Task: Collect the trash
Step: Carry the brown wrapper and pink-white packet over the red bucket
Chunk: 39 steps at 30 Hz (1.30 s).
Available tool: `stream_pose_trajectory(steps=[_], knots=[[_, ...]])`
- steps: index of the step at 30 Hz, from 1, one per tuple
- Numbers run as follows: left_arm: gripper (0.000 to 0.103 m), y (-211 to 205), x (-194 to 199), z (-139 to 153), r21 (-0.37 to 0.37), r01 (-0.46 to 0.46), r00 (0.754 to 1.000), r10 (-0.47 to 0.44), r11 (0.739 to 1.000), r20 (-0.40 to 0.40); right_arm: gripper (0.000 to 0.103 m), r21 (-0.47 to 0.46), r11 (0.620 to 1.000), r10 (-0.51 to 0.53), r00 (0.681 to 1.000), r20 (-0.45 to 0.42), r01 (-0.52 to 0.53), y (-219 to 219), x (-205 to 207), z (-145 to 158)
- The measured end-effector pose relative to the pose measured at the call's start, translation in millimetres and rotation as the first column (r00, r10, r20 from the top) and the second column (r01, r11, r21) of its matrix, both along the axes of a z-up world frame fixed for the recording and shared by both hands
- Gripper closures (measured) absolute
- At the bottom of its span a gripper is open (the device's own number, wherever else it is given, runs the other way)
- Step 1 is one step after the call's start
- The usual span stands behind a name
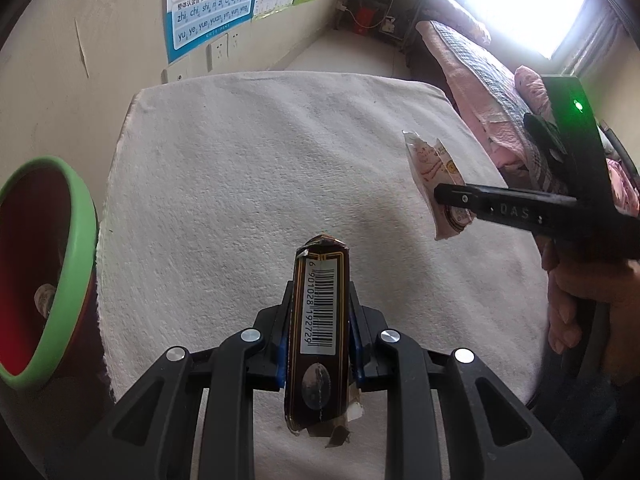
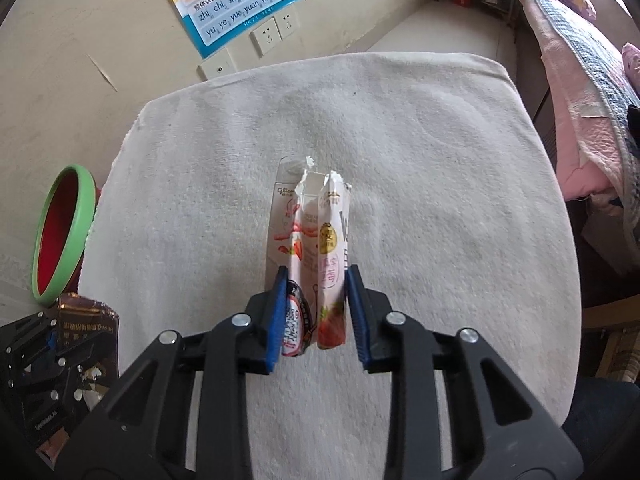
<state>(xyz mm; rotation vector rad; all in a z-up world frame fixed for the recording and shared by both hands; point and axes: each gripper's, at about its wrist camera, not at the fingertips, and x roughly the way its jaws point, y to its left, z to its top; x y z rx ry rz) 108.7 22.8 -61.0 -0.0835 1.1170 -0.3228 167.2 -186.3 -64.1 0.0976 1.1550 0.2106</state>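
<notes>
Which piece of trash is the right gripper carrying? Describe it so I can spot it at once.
Over the white cloth-covered table, between the right gripper's blue pads, hangs the pink snack box. It is torn open, pale, printed with strawberries, unlike the dark brown barcoded box clamped in the left gripper.

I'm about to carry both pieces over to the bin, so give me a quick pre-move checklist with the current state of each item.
1. Left gripper shut on the dark barcode box: ok, pads press both sides.
2. Right gripper shut on the pink snack box: ok, crushed between the pads.
3. Pink snack box lifted clear of the white cloth: ok, the left wrist view shows it off the cloth.
4. Green-rimmed bin in view with its mouth open: ok, at the table's left edge.
5. Room left in the bin: cannot tell, only part of the inside shows.
6. Other trash on the cloth: ok, none visible.
</notes>
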Motion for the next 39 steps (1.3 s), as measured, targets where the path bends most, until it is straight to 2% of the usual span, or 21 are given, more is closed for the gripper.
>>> stream_pose_trajectory(steps=[17, 34, 39], knots=[[0.083, -4, -17, 11, -0.007, -0.084, 0.996, 0.084, 0.996, 0.029, 0.074, 0.009, 0.996, 0.085, 0.995, 0.057, -0.085, 8, -36, 23], [0.083, 7, -35, 17, -0.011, -0.13, 0.99, 0.131, 0.991, 0.061, 0.074, 0.005, 0.996, 0.09, 0.993, 0.082, -0.091, 26, -41, 34], [0.083, 20, -35, 25, -0.015, -0.158, 0.984, 0.159, 0.987, 0.08, 0.074, -0.003, 0.993, 0.117, 0.985, 0.125, -0.118, 42, -44, 49]])
